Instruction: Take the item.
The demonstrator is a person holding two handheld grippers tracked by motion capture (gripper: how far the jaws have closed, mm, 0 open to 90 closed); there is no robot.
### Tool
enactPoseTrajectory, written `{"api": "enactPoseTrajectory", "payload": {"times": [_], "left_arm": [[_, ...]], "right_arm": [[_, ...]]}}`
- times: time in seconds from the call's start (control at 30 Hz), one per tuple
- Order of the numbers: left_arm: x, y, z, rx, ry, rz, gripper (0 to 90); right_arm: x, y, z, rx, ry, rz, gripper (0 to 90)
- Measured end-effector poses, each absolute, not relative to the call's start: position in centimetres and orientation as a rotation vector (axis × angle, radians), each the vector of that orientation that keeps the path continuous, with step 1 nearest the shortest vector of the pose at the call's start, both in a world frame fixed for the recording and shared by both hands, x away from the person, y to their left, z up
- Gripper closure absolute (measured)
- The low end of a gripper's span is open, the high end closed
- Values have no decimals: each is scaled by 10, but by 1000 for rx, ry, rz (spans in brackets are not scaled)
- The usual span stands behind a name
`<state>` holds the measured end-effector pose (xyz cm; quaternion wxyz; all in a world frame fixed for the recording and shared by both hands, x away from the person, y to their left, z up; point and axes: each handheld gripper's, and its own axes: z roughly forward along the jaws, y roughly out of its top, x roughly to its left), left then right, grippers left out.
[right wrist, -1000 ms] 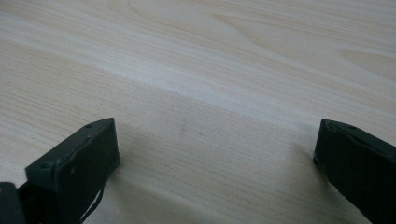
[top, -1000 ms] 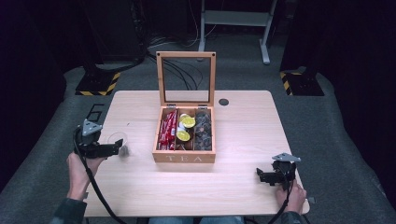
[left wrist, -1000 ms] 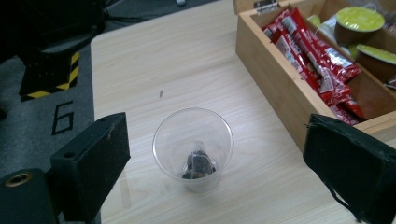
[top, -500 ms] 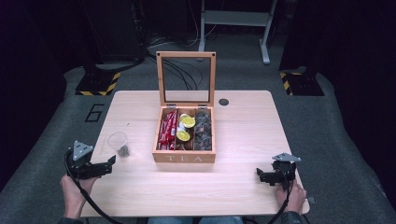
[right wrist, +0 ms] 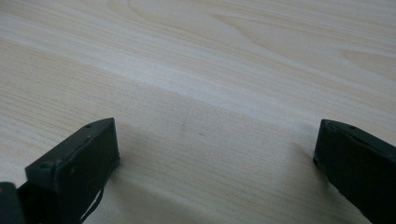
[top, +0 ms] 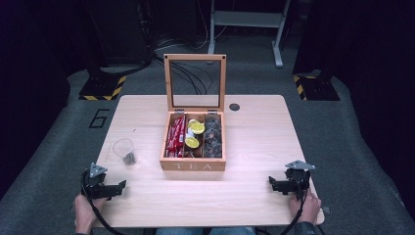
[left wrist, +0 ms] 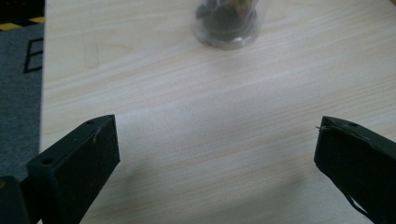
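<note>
At the bottom left of the high view, a hand (top: 84,215) holds the left gripper (top: 120,185) low over the near edge of the table (top: 254,147). Its jaws have just been opening and now stand wide apart with only bare wood between them, as the left gripper view shows. At the bottom right of the high view, the other hand (top: 306,208) holds the right gripper (top: 272,183), jaws also spread wide and gripping nothing — the right gripper view shows plain tabletop in the gap.

Just above the left gripper in the high view, near but apart from it, stands a clear plastic cup (top: 124,150) with something dark in its bottom; in the left gripper view it sits at the top centre of the frame (left wrist: 228,23).

Farther up, at the middle of the high view, a wooden tea box (top: 193,164) stands with its glass lid (top: 195,83) upright. Red packets (top: 174,136) fill its left compartment, yellow-topped capsules (top: 195,134) the middle, dark packets (top: 212,137) the right. A small dark round hole (top: 234,106) lies in the tabletop right of the lid.
</note>
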<state>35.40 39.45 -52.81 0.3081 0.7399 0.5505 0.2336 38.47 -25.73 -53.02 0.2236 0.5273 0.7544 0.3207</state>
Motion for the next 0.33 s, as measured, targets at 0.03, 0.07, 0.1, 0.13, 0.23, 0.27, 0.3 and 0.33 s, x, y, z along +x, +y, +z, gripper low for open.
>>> {"api": "enactPoseTrajectory", "payload": {"times": [0.03,0.07,0.1,0.13,0.23,0.27,0.3,0.33], "left_arm": [[355,395,-531,1957,1453,608,0],[354,395,-533,1941,1441,622,0],[354,396,-533,1943,1440,618,0],[354,395,-533,1941,1440,621,0],[354,395,-533,1941,1443,620,0],[353,395,-532,1945,1452,614,0],[353,395,-532,1939,1457,614,0],[353,395,-533,1936,1460,619,0]], "right_arm": [[385,-257,-530,1455,2085,885,0],[385,-257,-530,1455,2085,884,0],[384,-258,-530,1452,2088,885,0],[384,-257,-530,1456,2086,890,0],[384,-257,-530,1455,2086,890,0],[384,-257,-530,1455,2086,890,0],[384,-257,-530,1456,2086,890,0],[384,-257,-530,1456,2087,891,0]]}}
